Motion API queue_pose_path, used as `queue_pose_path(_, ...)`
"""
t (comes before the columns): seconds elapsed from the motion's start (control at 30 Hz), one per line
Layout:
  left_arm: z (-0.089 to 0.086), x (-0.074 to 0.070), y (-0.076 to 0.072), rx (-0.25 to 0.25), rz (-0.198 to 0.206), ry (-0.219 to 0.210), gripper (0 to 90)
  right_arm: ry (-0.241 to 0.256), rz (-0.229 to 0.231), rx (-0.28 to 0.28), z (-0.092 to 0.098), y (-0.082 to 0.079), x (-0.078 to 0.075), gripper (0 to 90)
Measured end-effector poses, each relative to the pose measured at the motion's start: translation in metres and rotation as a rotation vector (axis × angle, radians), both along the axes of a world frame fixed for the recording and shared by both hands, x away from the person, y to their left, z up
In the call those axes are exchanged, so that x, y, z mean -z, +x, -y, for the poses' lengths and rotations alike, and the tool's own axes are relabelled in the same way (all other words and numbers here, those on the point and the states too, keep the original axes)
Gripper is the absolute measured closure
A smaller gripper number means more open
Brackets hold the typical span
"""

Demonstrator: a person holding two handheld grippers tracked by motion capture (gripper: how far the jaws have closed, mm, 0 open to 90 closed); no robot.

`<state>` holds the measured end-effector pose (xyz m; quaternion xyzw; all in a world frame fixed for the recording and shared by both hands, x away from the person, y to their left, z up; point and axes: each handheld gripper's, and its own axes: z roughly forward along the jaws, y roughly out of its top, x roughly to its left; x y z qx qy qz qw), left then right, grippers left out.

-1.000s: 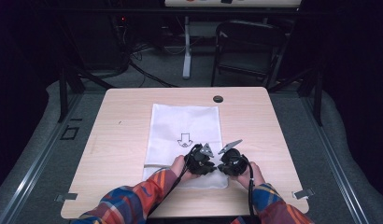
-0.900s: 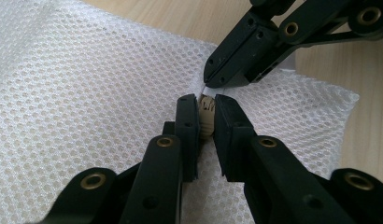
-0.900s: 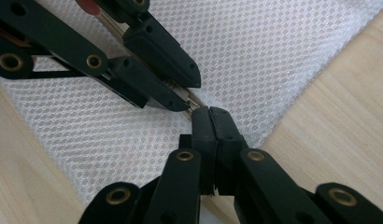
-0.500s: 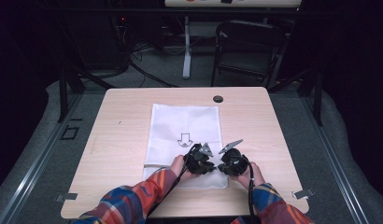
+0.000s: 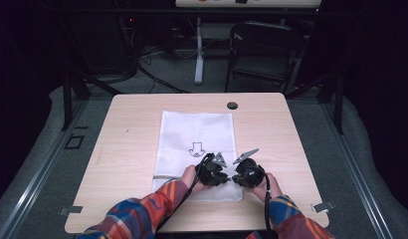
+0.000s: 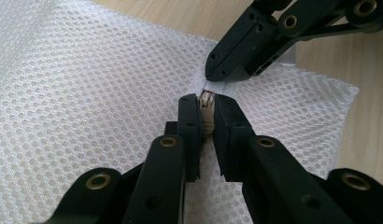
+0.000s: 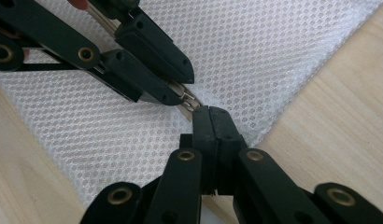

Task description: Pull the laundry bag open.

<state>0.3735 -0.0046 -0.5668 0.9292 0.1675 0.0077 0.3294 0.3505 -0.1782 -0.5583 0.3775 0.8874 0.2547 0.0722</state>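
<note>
Meeting tip-to-tip, both grippers point(image 5: 227, 174) on mesh bag point(image 5: 197, 134)

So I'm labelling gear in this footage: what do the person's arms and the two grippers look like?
Both sleeves are plaid flannel in red, orange and blue. The left gripper and right gripper are matte black, with jointed linkage bars pinned by brass-coloured rivets and blocky fingers. Each carries a grey three-cornered plate on top, and a black cable trails back along the forearm.
</note>
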Motion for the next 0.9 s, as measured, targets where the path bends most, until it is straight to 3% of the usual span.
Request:
queue_pose_path(0.57,-0.0026,-0.0005,0.0009,-0.001,-0.012,0.005,81.6,0.003,-0.007,-0.005,-0.0002,-0.0003,-0.0001,90.0)
queue_pose_path(0.67,-0.0028,-0.0007,0.0005,-0.001,-0.010,0.004,81.6,0.024,-0.007,0.006,0.0003,-0.0005,0.0010,90.0)
queue_pose_path(0.9,-0.0030,-0.0009,0.0004,0.005,-0.010,0.005,81.6,0.002,-0.008,-0.007,0.0002,-0.0002,-0.0001,90.0)
